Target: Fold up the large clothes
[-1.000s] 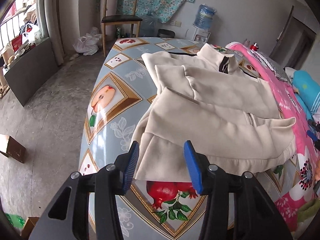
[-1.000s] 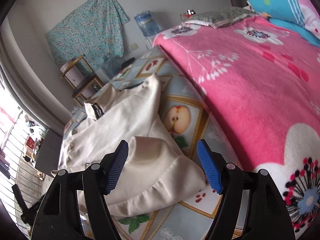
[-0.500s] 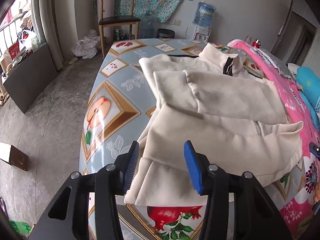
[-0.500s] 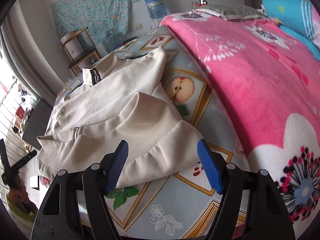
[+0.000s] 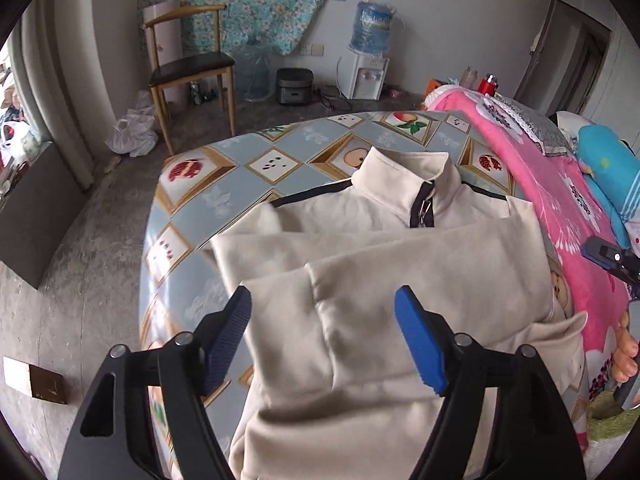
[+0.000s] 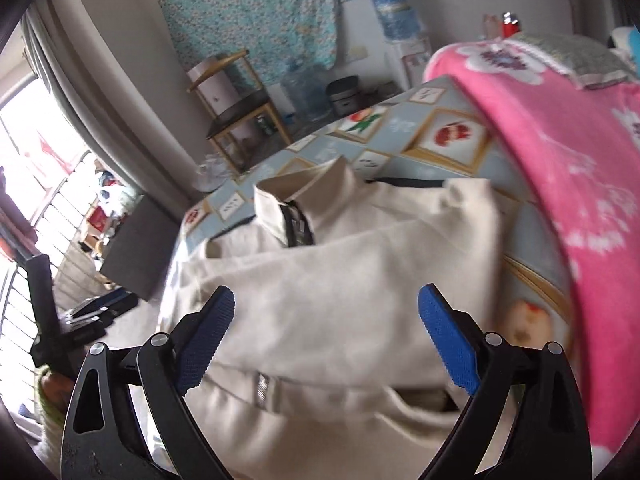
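Two grippers hover over a cream zip-neck jacket (image 5: pixel 400 280) that lies on the table (image 5: pixel 208 196), which is covered w/ a fruit-print cloth, beside a pink flowered blanket (image 5: pixel 560 200). Left gripper (image 5: pixel 324 332): its fingers have just been opening and stand wide; cloth shows below the gap, but nothing is pinched. Right gripper (image 6: pixel 326 338): fingers likewise just opened, very wide, nothing between the pads; its tip also shows at the right edge of the left-wrist view. Progress, as judged: both sleeves (image 5: pixel 280 248) lie folded in across the chest, and a lower panel appears to lie doubled up over the body, so the garment reads as a compact block w/ collar (image 5: pixel 404 168) and dark zip placket at the far end. Remaining, prob.: smoothing the top layer, squaring edges, perhaps one more fold; whether the hem is fully aligned cannot be told, since the near edge is hidden behind the fingers and the right-wrist view is blurred. Writing: none legible; the water bottle (image 5: pixel 374 26) on the dispenser bears a label too small to read, and no brand mark shows on the jacket.
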Demonstrator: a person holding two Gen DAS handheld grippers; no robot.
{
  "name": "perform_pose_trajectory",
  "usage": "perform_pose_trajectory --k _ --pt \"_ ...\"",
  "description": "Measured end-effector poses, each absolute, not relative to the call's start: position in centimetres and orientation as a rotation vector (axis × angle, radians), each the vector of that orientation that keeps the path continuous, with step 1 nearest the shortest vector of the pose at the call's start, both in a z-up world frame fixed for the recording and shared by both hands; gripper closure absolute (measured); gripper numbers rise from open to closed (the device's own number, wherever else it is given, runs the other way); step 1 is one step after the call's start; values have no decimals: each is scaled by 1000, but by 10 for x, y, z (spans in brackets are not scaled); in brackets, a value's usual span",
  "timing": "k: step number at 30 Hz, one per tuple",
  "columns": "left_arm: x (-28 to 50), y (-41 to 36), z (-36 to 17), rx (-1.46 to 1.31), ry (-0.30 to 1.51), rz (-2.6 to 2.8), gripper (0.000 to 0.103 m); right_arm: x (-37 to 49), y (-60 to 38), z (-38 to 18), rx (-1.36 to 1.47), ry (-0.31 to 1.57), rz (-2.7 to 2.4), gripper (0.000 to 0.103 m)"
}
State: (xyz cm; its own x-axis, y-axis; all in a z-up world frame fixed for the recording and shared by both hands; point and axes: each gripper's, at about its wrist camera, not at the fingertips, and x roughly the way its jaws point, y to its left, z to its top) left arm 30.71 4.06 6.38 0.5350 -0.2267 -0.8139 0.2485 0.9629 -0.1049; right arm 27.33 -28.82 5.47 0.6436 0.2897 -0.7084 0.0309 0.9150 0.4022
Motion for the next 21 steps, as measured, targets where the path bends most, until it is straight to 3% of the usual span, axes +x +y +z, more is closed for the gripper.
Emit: perform_pose_trajectory --k 14,21 --pt "485 -18 59 -58 997 -224 27 474 -298 44 296 1011 37 13" --pt "544 -50 33 -25 1105 -213 27 534 -287 13 235 1164 97 13"
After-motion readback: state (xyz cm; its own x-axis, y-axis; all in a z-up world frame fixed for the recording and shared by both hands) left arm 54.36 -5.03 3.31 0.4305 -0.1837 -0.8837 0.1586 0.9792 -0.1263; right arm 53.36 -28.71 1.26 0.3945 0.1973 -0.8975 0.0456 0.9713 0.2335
